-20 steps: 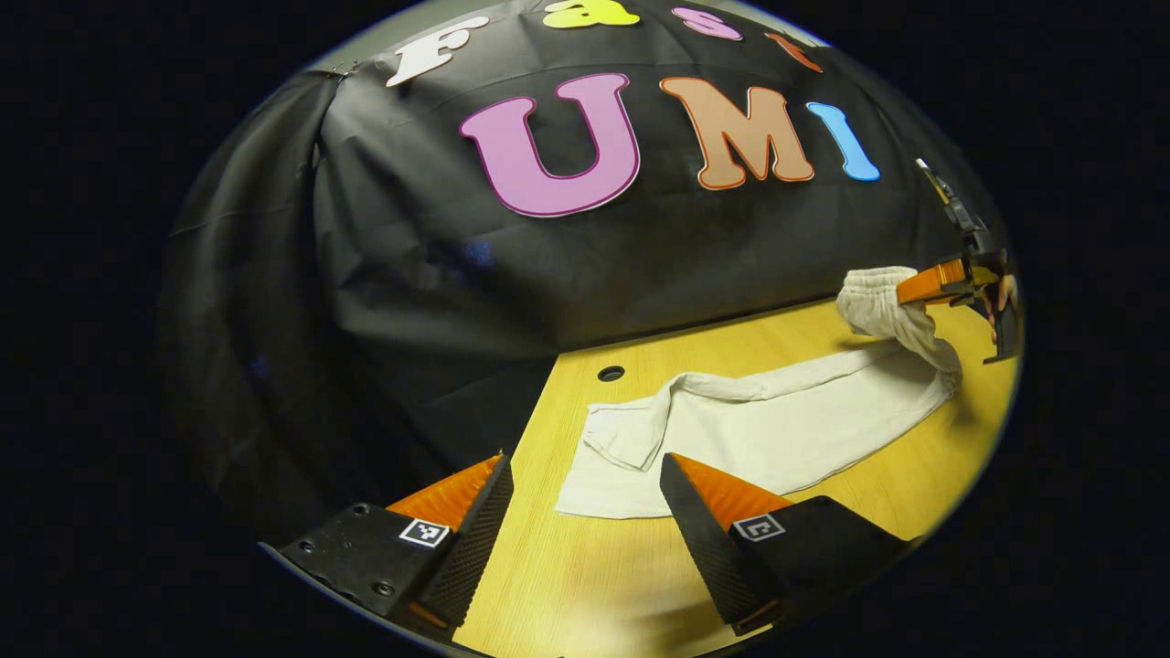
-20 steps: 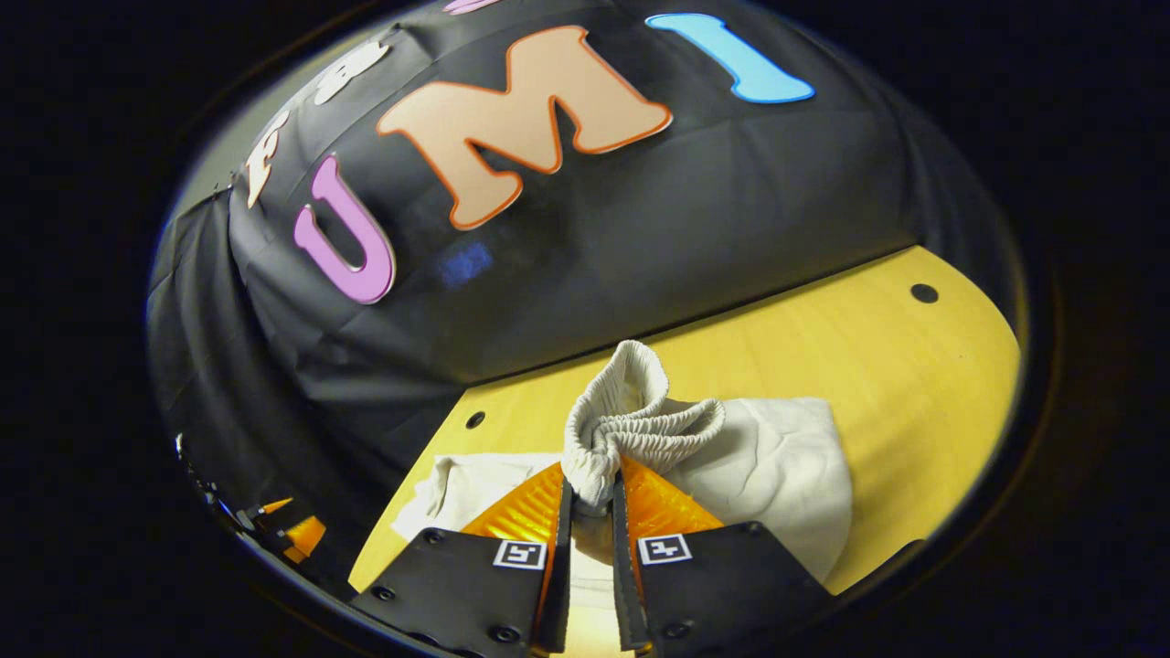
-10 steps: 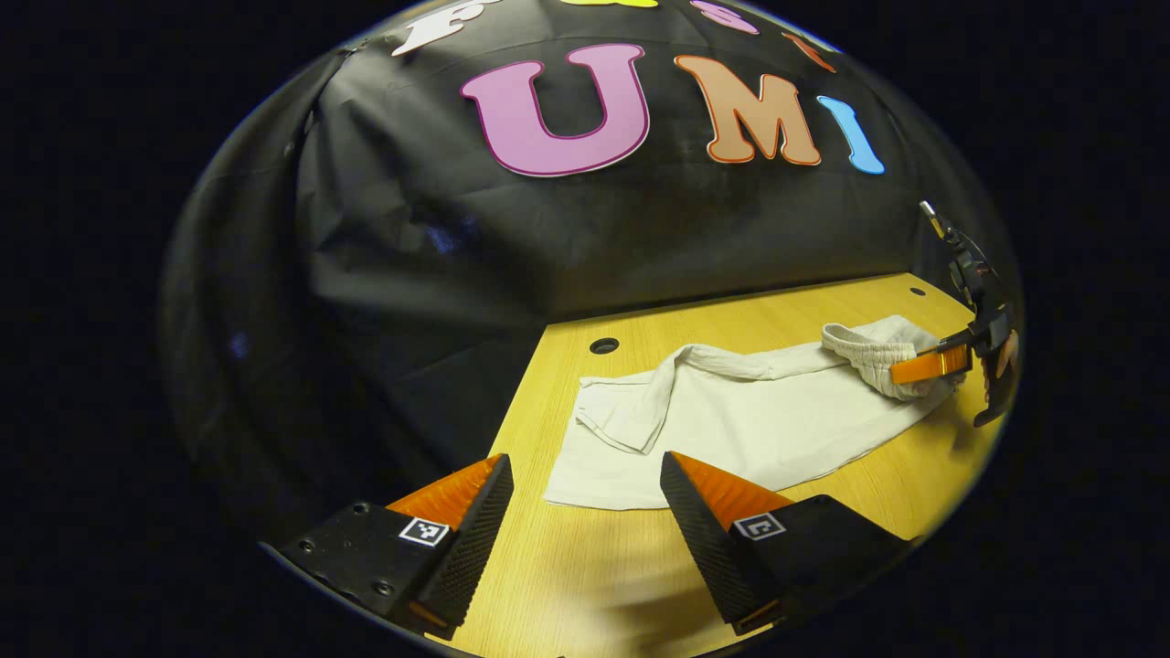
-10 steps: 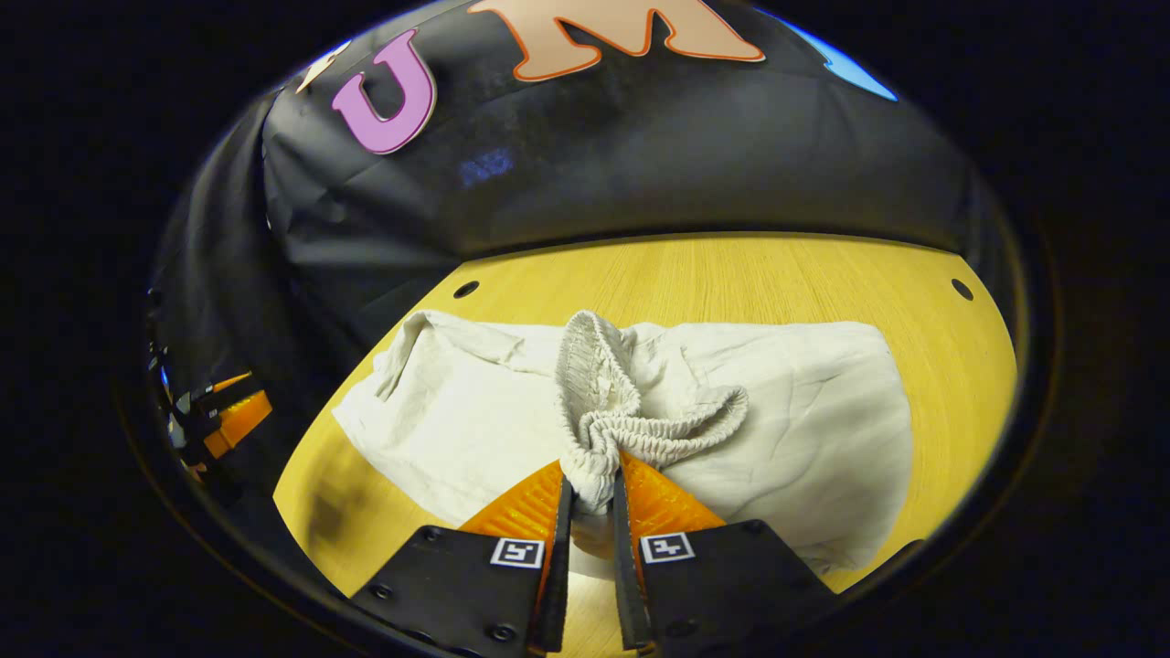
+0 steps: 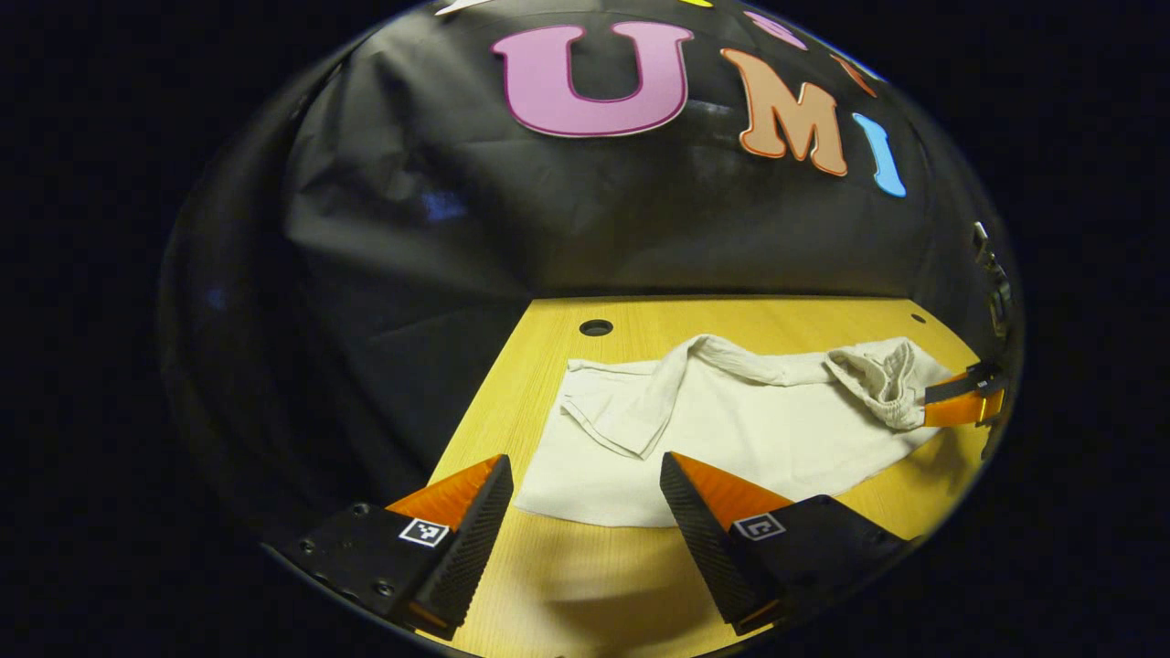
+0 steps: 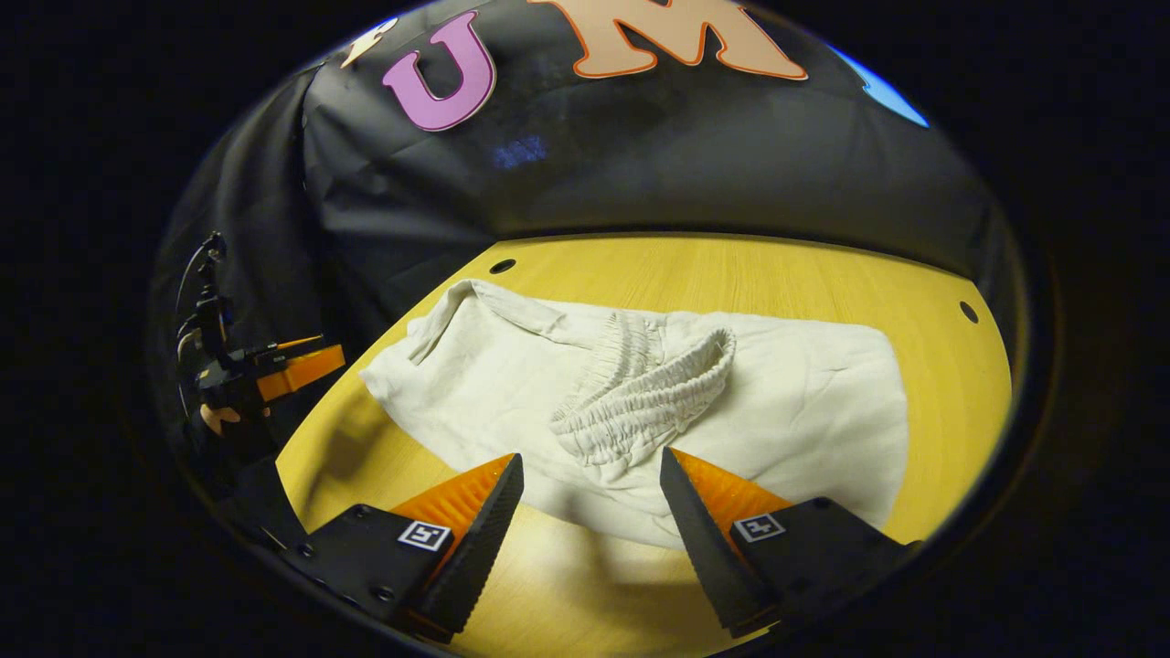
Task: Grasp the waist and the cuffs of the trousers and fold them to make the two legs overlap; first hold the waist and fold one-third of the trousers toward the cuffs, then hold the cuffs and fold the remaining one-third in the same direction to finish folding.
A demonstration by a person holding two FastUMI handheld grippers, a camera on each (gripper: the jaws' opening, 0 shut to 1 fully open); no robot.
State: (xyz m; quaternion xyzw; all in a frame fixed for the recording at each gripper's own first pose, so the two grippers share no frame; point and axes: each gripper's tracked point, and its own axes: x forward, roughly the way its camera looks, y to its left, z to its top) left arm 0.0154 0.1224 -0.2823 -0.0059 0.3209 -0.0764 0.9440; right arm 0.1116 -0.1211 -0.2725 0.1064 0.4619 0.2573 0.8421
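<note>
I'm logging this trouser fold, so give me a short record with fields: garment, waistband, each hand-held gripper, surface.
garment: white trousers, lying on the table
waistband: elastic waistband folded over onto the legs, released
left hand-held gripper: open, near the cuff end
right hand-held gripper: open, just short of the waistband
surface: wooden table

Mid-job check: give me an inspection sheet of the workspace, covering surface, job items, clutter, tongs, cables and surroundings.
Surface: wooden table with small round holes.
Job's things: pale trousers lying on the table; elastic waist folded over onto the cloth, one leg end rumpled.
Clutter: nothing seen.
Tongs: left tongs open near the leg end; right tongs open, just short of the waist, gripping nothing.
Cables: thin wire at the far tongs.
Surroundings: black cloth wall.
</note>
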